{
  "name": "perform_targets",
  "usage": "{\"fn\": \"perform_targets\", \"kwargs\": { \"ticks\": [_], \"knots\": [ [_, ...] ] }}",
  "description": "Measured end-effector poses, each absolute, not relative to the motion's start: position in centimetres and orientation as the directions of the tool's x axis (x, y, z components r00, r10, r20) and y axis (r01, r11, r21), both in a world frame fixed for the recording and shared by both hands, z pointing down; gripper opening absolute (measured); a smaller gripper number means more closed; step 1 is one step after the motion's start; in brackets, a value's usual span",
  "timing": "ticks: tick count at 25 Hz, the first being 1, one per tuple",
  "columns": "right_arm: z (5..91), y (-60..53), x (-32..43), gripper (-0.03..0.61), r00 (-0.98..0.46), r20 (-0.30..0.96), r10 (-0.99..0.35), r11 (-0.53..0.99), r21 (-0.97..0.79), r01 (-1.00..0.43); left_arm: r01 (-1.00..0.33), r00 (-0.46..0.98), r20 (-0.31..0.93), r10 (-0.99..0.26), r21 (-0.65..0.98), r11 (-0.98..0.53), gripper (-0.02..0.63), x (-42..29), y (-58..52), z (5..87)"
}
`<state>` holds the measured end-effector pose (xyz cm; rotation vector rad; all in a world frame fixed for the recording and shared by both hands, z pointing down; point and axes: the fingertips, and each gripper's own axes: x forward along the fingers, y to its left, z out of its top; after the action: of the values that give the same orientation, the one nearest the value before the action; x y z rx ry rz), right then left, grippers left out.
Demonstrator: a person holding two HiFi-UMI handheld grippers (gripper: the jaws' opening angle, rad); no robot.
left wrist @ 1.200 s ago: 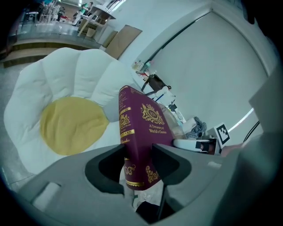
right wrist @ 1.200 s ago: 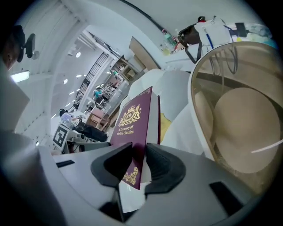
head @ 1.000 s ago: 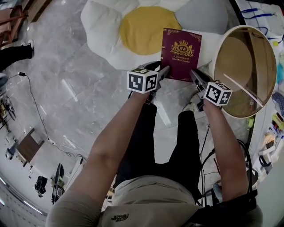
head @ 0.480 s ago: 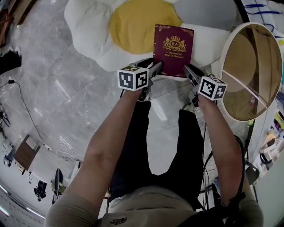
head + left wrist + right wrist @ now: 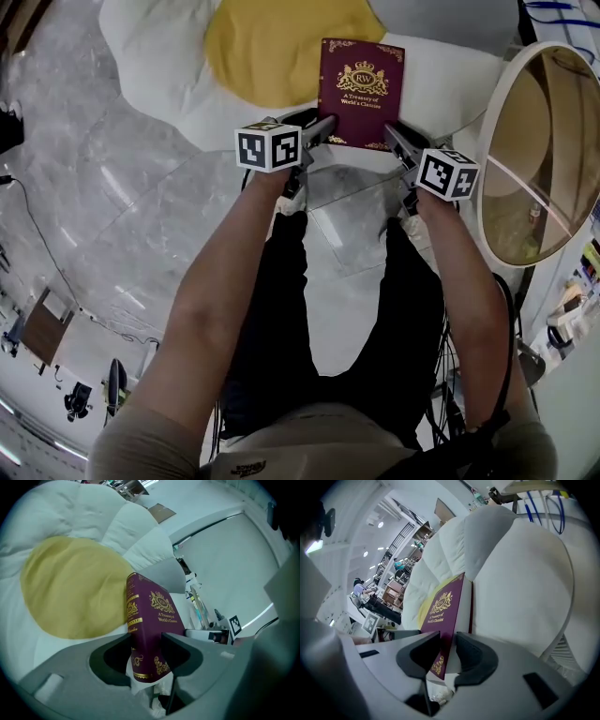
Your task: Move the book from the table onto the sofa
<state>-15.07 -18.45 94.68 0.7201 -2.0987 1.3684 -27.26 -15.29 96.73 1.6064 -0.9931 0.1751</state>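
Note:
A maroon hardback book (image 5: 361, 92) with gold print and a crown emblem is held flat between both grippers, over the white and yellow flower-shaped sofa cushion (image 5: 272, 52). My left gripper (image 5: 323, 131) is shut on the book's near left corner; in the left gripper view the spine (image 5: 136, 634) sits pinched between the jaws. My right gripper (image 5: 394, 141) is shut on the near right corner, and the cover (image 5: 443, 616) runs between its jaws in the right gripper view. Whether the book touches the cushion cannot be told.
A round table with a glass top and a white rim (image 5: 539, 159) stands at the right, close to my right gripper. Grey marble floor (image 5: 141, 216) spreads to the left. The person's legs (image 5: 328, 309) are below. Cables and clutter lie at the far right edge (image 5: 572, 300).
Both grippers have sunk with the book toward the sofa cushion. The cushion and the round table now look larger and nearer. The grip on the book is unchanged.

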Motion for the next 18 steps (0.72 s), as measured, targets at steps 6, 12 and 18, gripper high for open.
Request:
{"fn": "perform_targets", "kwargs": {
  "ticks": [6, 12, 18],
  "knots": [
    [95.3, -18.4, -15.2, 0.114, -0.704, 0.695, -0.148, 0.356, -0.627, -0.693, -0.650, 0.654, 0.596, -0.466, 0.758, 0.057, 0.189, -27.1, -14.9, 99.0],
    [94.4, -18.9, -15.2, 0.114, -0.694, 0.699, -0.173, 0.337, -0.620, -0.709, -0.662, 0.650, 0.605, -0.459, 0.748, 0.049, 0.189, -27.4, -15.0, 98.2],
    [91.2, -18.2, -14.5, 0.114, -0.675, 0.714, -0.183, 0.323, -0.605, -0.728, -0.699, 0.625, 0.638, -0.449, 0.714, 0.041, 0.189, -28.3, -13.5, 94.6]
  ]
}}
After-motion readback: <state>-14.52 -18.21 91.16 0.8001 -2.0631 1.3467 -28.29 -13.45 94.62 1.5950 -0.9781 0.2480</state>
